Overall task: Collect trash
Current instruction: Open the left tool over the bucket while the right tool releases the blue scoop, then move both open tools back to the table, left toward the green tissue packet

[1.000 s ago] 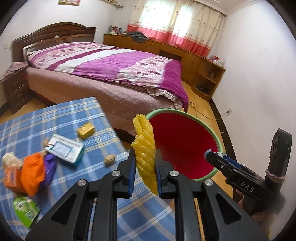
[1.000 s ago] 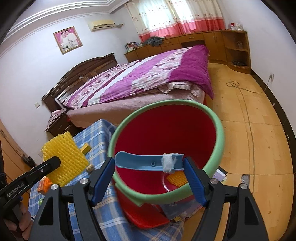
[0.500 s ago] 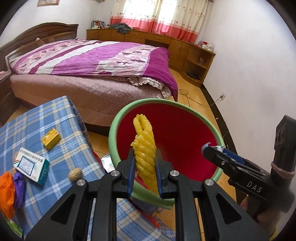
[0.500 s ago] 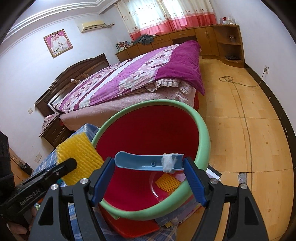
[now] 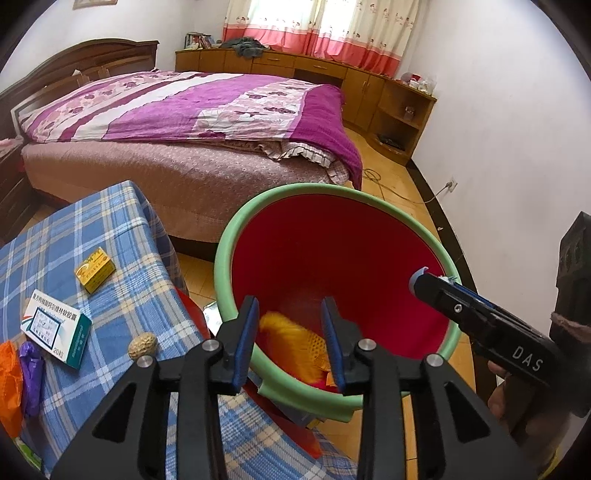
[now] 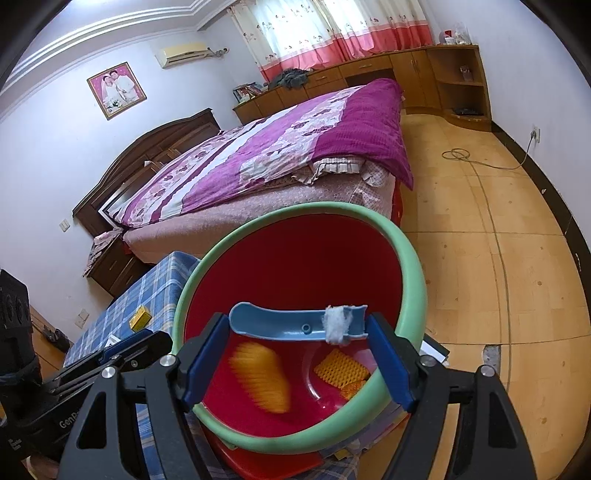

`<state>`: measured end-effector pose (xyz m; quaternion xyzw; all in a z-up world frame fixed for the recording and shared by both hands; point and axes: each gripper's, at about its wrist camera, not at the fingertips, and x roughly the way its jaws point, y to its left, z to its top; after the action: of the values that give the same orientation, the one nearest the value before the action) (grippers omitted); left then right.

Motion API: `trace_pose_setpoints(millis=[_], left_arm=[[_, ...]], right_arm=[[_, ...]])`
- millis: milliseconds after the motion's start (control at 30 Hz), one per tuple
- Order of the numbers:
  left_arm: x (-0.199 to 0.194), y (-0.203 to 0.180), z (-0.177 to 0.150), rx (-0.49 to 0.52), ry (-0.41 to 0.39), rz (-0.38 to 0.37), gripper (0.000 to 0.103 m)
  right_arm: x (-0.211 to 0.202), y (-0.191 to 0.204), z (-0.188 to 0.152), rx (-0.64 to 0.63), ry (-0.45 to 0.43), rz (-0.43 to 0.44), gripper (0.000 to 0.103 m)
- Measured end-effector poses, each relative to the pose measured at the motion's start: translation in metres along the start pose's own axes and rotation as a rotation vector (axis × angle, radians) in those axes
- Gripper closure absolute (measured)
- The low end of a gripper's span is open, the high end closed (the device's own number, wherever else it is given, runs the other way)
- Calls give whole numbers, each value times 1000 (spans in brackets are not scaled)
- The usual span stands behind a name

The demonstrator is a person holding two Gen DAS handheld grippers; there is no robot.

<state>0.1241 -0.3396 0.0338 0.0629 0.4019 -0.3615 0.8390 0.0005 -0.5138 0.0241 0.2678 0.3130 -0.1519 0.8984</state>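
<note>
Daylight enters through the curtained window [image 5: 321, 26] at the far end of the room and lights both views brightly and evenly; the panes behind the curtains are blown out to white. Shadows are soft and faint. Fisheye distortion bends the walls and floor, and dark vignetting fills the corners. Nearly everything is sharp, but the yellow foam net [image 6: 260, 374] inside the red bin [image 6: 413, 280] is smeared by motion blur in both views.

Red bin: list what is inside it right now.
Inside the red bin: a blurred yellow foam net and a second yellow foam net lying on the bottom. The near wall hides the rest.
</note>
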Motion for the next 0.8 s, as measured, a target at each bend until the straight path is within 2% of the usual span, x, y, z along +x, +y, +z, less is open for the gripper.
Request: trace_pose_setpoints(millis=[100, 800], left_arm=[[-4, 2, -1, -10, -5, 7, 68], [-75, 32, -28, -103, -70, 82, 68]], right_arm=[[0, 3, 0, -4, 1, 9, 20], [-43, 43, -16, -58, -39, 51, 20]])
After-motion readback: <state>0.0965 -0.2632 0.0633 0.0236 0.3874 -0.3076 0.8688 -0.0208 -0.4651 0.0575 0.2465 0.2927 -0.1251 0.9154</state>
